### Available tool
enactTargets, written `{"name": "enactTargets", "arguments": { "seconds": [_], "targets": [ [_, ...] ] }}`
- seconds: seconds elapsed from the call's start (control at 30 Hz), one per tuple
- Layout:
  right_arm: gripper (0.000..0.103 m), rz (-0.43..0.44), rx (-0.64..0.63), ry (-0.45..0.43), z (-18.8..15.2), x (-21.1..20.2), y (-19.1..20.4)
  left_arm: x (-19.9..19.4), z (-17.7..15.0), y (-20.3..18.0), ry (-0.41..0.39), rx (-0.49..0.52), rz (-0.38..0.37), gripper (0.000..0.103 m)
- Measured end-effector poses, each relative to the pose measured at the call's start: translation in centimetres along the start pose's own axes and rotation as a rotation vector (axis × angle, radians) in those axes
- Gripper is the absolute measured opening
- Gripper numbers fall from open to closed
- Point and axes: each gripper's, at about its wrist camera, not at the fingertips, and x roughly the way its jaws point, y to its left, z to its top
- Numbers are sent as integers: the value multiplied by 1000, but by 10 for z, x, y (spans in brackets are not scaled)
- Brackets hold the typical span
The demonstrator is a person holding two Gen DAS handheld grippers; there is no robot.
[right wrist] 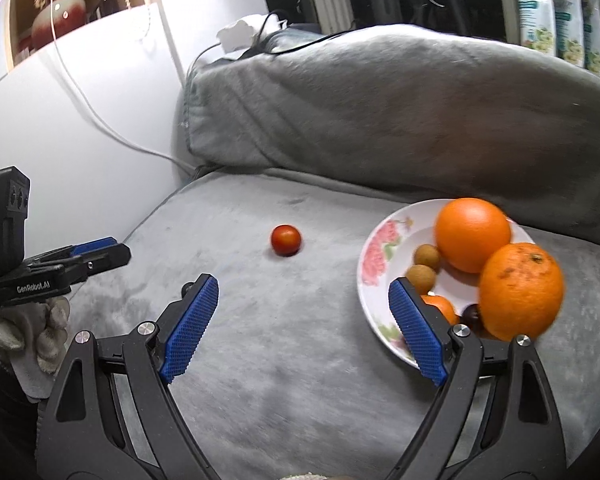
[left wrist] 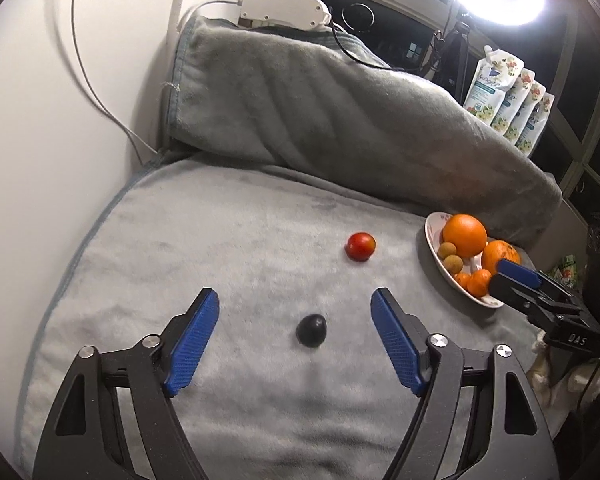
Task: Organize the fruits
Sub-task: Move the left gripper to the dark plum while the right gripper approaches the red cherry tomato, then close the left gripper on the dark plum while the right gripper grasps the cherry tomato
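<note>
Left wrist view: soft grey plush blanket [left wrist: 228, 240] underfoot, no firm footing for round fruit. Likely to roll off sideways if nudged — small dark plum-like fruit [left wrist: 311, 330], lying loose between the spread blue pads of the left gripper [left wrist: 295, 307], untouched, well short of the white floral plate [right wrist: 374, 264]. Same hazard for the small red tomato-like fruit [left wrist: 360, 246], just left of the plate. Crowded plate too — two large oranges [right wrist: 473, 234], small mandarins [left wrist: 479, 281], brown longans [right wrist: 427, 257], one dark fruit [right wrist: 471, 313]; easily toppled by a clumsy drop. Right gripper [right wrist: 304, 300] wide apart, empty, one pad over the plate's near rim.
</note>
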Motion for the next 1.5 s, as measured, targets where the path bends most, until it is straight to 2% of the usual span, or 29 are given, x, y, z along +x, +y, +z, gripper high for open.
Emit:
{"name": "enactTargets", "arguments": {
  "seconds": [0.57, 0.77, 0.93, 1.07, 1.5],
  "targets": [
    [89, 82, -91, 90, 8, 56, 50, 14, -16, 2, 65, -14, -10, 68],
    [89, 59, -117, 101, 15, 55, 49, 21, -18, -3, 76, 8, -22, 66],
    [89, 36, -125, 112, 26, 64, 44, 30, -18, -5, 92, 12, -29, 59],
    [82, 50, -114, 137, 33, 80, 41, 35, -18, -6, 101, 16, -34, 55],
    [72, 38, -93, 196, 33, 131, 28, 47, -20, -12, 117, 43, -15, 46]
  ]
}}
